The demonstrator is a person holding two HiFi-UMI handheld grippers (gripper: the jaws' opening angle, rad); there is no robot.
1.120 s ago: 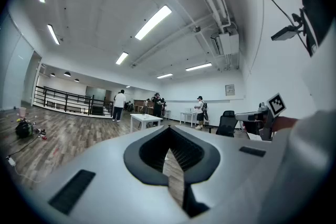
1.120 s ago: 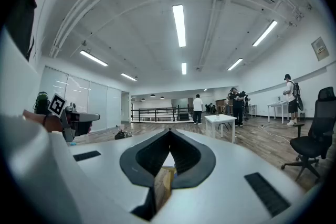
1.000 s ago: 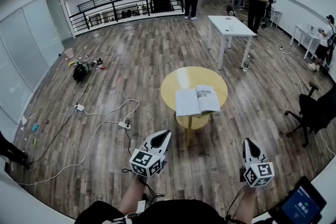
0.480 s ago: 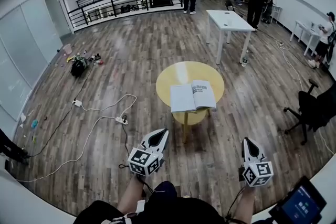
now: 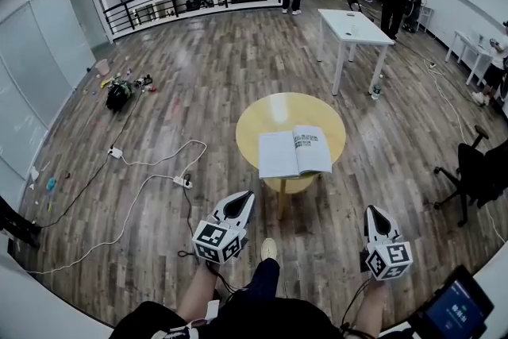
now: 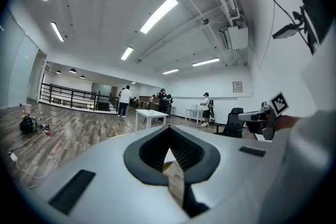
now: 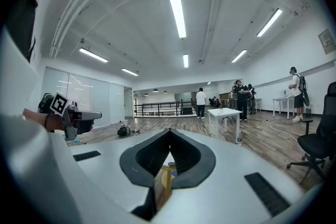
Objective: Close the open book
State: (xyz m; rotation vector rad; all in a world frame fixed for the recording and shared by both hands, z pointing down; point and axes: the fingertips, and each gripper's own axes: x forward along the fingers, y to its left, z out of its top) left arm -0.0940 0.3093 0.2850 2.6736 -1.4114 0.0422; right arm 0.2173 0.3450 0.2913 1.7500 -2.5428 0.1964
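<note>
Head view: open book (image 5: 294,153) lies mid-frame on round worktop (image 5: 278,111); below, my left gripper (image 5: 249,195) and right gripper (image 5: 371,210) show jaws closed, empty.

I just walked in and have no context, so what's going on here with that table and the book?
A person holds the left hand-held gripper and the right hand-held gripper, both shut and empty, pointed toward a round yellow table. An open book lies on it, pages up. Neither gripper has reached the book, so it is untouched and not yet closed.
</note>
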